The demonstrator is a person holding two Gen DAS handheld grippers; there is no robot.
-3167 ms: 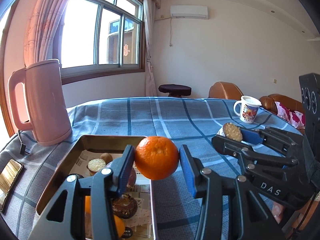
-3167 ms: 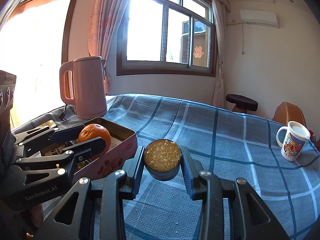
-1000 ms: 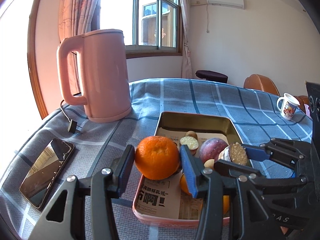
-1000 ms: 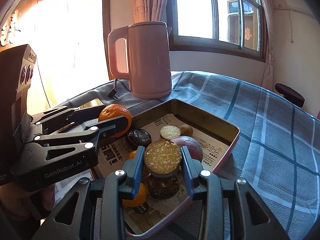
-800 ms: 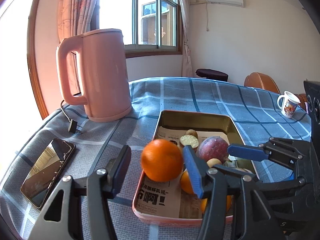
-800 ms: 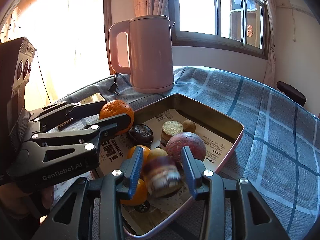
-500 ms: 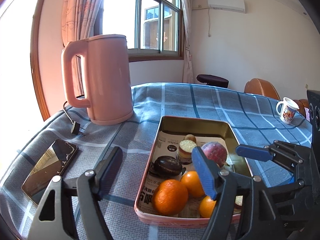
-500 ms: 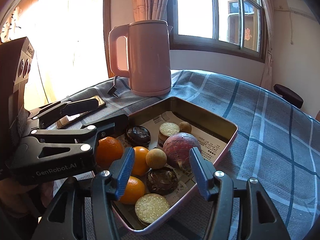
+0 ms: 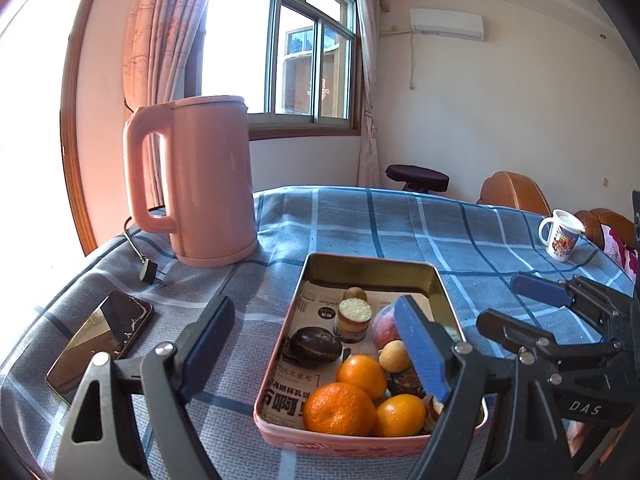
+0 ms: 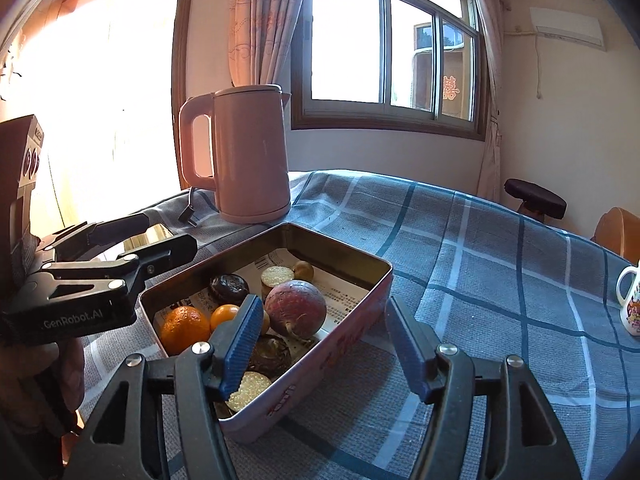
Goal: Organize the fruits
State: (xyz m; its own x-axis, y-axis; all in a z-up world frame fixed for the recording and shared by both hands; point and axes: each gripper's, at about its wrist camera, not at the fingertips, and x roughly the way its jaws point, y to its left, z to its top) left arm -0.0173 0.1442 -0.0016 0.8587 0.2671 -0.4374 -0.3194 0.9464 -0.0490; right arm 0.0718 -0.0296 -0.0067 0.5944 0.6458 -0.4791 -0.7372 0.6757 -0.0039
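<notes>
1. Left wrist view: my left claw (image 9: 316, 344) is empty and its jaws are opening, already wide apart, with nothing between the pads.
2. Just ahead of it and slightly to the right sits the pink tin tray (image 9: 372, 265) on the blue checked tabletop (image 9: 400, 220). The claw's right finger overlaps the tray's right half.
3. In the tray's near end lies the big orange (image 9: 339, 409), with two smaller oranges (image 9: 362, 370) touching it on the far and right sides.
4. Farther in I see a dark round fruit (image 9: 316, 346), a cut-topped piece (image 9: 354, 314) and a reddish fruit (image 9: 384, 322), partly hidden by the finger.
5. Far ahead to the left stands a pink kettle (image 9: 200, 180); a phone (image 9: 100, 340) lies just left of my left finger. A mug (image 9: 560, 234) is well off to the right.
6. My right claw (image 9: 516, 304) shows at the right, beside the tray.
7. Right wrist view: my right claw (image 10: 320, 344) is empty too, jaws opening, about half spread.
8. The tray (image 10: 360, 332) lies ahead and left, its near right wall between my fingers.
9. A sliced piece (image 10: 248, 390) rests in the near corner, just under my left pad; the reddish fruit (image 10: 296, 308) sits just beyond it.
10. The left claw (image 10: 160, 236) hovers at the tray's left edge.
</notes>
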